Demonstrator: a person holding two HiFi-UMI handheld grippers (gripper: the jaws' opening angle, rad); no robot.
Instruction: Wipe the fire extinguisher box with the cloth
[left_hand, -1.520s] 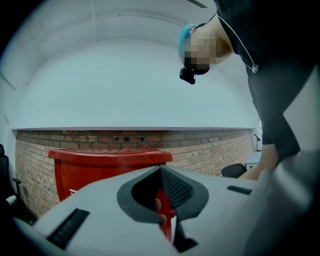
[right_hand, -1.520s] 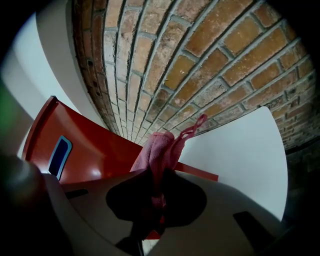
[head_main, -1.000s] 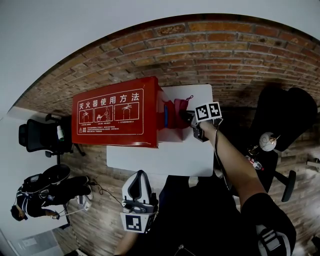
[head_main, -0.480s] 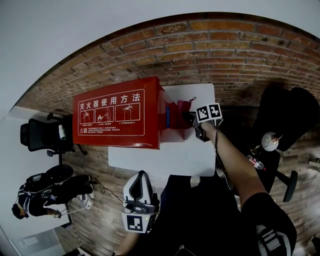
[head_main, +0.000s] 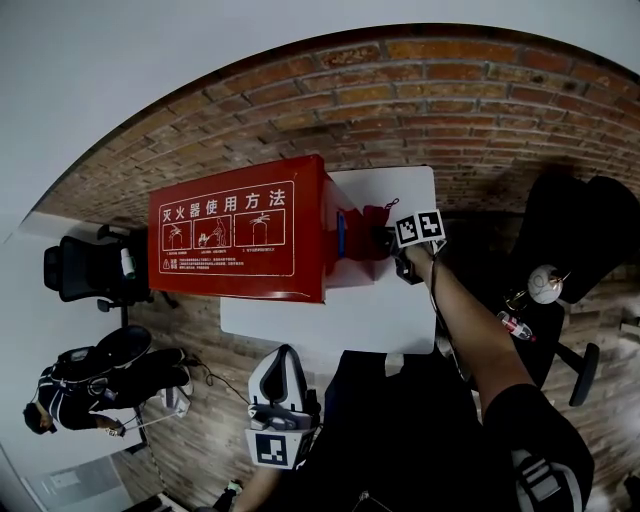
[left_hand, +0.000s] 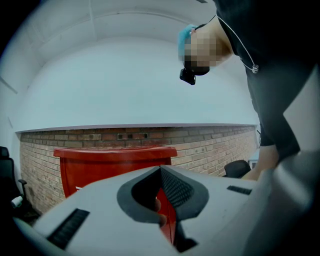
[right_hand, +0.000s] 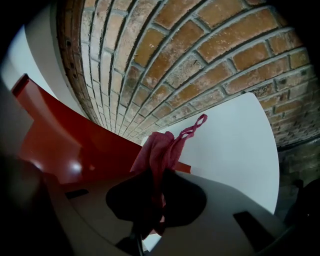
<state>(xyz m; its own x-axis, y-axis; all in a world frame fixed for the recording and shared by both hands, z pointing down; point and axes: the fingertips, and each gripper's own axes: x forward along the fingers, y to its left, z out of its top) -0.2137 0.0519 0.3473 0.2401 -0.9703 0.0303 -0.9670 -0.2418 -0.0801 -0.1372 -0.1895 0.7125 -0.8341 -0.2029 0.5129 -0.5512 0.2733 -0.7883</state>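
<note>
- Fire extinguisher box (head_main: 235, 235), red, on the white table (head_main: 330, 320) by the brick wall; right side partly hidden behind cloth and gripper.
- Cloth (head_main: 373, 222), dark pink, bunched at that right side; lower end lost between dark pads.
- Right gripper (head_main: 388, 240) clamped on the cloth, arm stretched forward over the table.
- Left gripper (head_main: 280, 385) low near the body, jaws closed, nothing gripped.

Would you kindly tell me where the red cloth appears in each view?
Head view: cloth right of centre, beside the red box's right end.
Left gripper view: not in it.
Right gripper view: centre, pinched in the right claw.
Shared landmark: the red box.
</note>
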